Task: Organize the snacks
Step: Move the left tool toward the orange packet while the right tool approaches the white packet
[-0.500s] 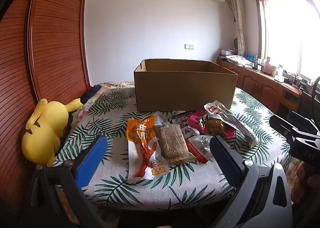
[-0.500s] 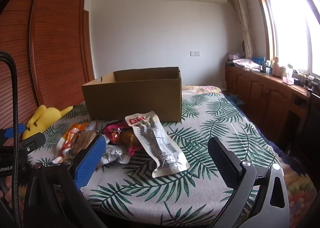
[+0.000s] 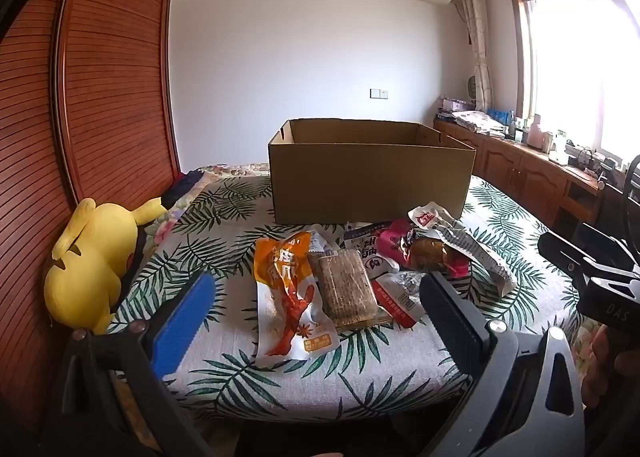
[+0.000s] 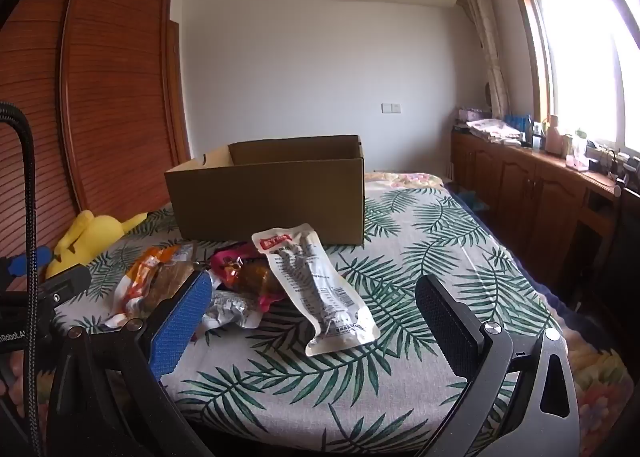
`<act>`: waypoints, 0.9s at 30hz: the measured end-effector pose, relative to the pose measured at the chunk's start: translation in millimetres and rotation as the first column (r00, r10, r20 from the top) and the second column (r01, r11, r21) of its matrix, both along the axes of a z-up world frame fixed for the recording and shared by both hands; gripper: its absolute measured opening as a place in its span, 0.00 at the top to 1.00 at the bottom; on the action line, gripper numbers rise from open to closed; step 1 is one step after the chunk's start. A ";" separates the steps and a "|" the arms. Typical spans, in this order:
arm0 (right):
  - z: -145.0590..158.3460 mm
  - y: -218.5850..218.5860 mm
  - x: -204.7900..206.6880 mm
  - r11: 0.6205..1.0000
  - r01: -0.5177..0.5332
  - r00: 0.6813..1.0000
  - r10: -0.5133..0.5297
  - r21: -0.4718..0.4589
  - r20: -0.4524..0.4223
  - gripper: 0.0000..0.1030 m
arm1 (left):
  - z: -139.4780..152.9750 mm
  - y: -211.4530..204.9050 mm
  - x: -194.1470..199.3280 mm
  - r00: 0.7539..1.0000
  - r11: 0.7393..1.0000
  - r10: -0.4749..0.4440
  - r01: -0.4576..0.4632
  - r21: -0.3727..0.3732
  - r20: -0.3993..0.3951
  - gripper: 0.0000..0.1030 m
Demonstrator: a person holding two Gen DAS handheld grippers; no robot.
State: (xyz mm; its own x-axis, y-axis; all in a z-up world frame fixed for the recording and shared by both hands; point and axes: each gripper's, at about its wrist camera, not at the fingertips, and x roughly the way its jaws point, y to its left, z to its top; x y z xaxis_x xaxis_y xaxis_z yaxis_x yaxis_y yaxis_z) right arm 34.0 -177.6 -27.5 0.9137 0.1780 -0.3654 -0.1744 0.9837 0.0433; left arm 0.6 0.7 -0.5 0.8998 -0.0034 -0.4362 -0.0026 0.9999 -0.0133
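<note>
Several snack packets lie in a heap on the leaf-print bed cover, in front of an open cardboard box (image 3: 370, 173) (image 4: 272, 197). An orange packet (image 3: 290, 293) and a brown bar (image 3: 346, 283) lie nearest my left gripper (image 3: 316, 321), which hangs open above the bed's near edge with nothing between its fingers. A long white and grey packet (image 4: 316, 289) and a pink-wrapped snack (image 4: 244, 275) lie just ahead of my right gripper (image 4: 314, 321), also open and holding nothing. The right gripper (image 3: 592, 273) shows at the right edge of the left wrist view.
A yellow plush toy (image 3: 92, 261) leans against the wooden slatted wardrobe (image 3: 80, 105) on the left. Low wooden cabinets (image 4: 532, 193) with clutter run under the window on the right. A black cable (image 4: 28, 185) hangs at the left of the right wrist view.
</note>
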 end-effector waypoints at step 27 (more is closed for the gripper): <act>-25.5 13.6 55.3 0.989 -0.127 0.985 0.117 -0.081 -0.123 0.00 | -38.6 36.6 55.7 0.987 0.999 0.047 -0.046 0.010 -0.152 0.00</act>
